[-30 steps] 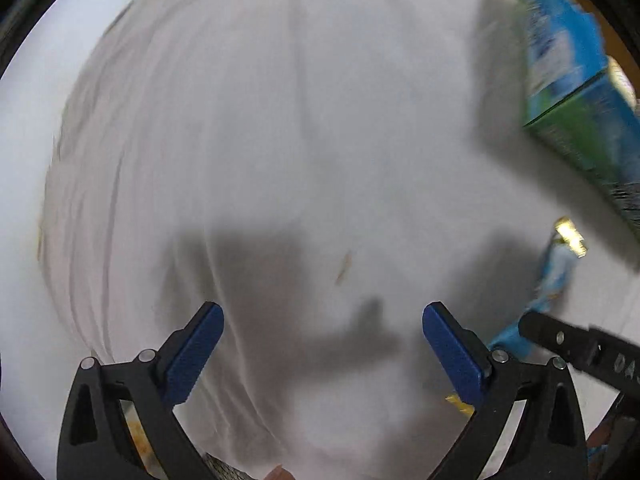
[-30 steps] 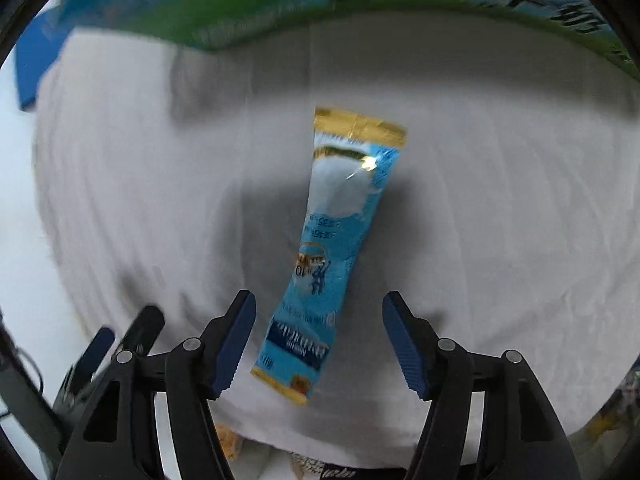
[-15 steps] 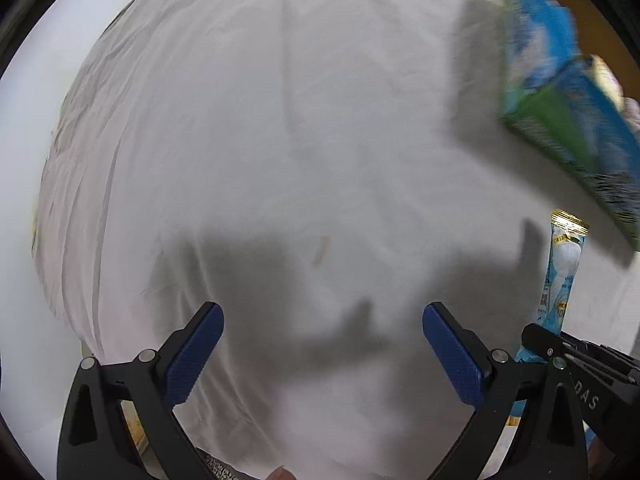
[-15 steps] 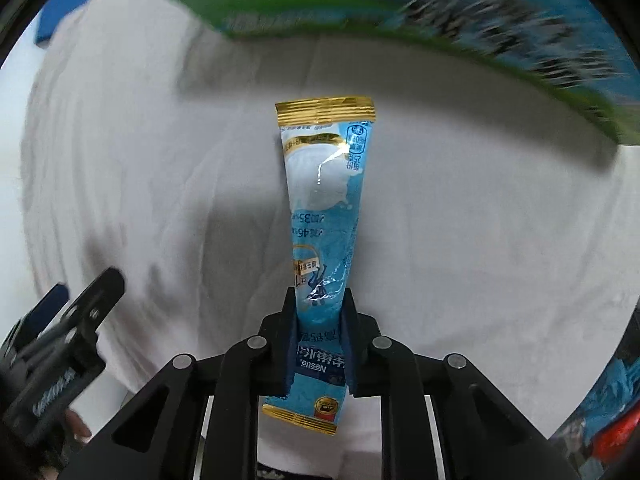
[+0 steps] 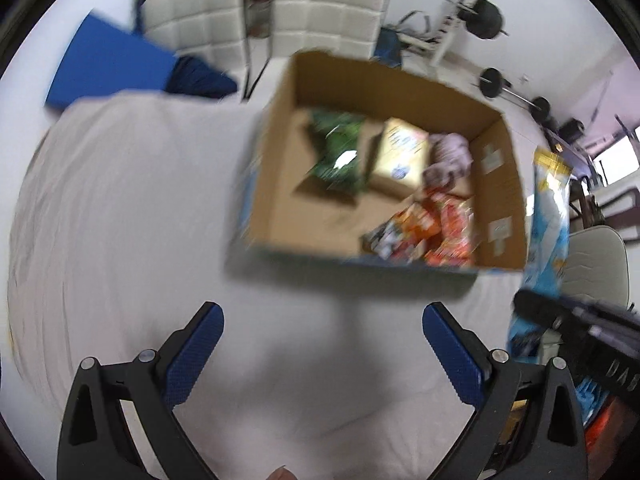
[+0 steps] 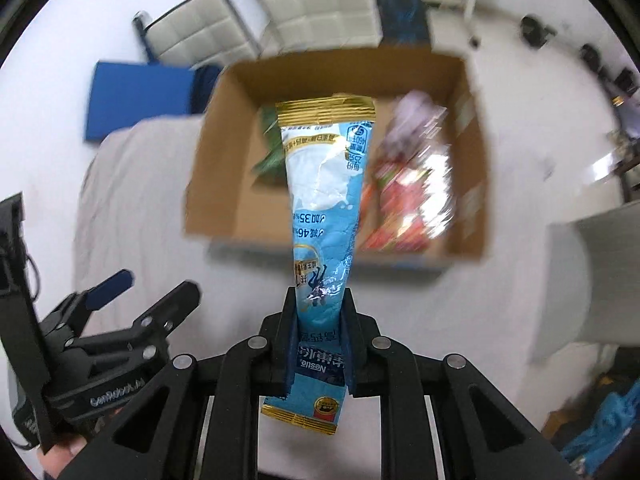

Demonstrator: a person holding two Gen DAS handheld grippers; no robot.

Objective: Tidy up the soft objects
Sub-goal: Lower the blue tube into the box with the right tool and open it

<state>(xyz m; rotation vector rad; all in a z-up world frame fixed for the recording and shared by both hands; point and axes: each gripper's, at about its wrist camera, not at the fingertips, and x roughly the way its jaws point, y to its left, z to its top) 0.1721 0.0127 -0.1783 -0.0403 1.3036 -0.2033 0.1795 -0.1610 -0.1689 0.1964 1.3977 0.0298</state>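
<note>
My right gripper [image 6: 318, 304] is shut on a long blue sachet with gold ends [image 6: 326, 184] and holds it upright in the air, in front of an open cardboard box [image 6: 224, 148]. The sachet also shows at the right edge of the left wrist view [image 5: 550, 216]. The box [image 5: 276, 168] sits on a table under a white cloth [image 5: 120, 208] and holds a green packet [image 5: 338, 152], a yellow pack [image 5: 400, 152], a purple soft thing [image 5: 448, 156] and red-orange packets [image 5: 436, 228]. My left gripper [image 5: 322, 344] is open and empty above the cloth, near the box's front.
White padded chairs [image 5: 320, 8] stand beyond the table. A blue pad [image 5: 108, 64] lies at the far left corner. Gym weights [image 5: 488, 20] stand at the back right. Another white chair [image 5: 596, 268] is at the right.
My right gripper closed on the sachet and lifted it off the cloth. Both grippers rose and tilted up, so the open box and the room came into view.
</note>
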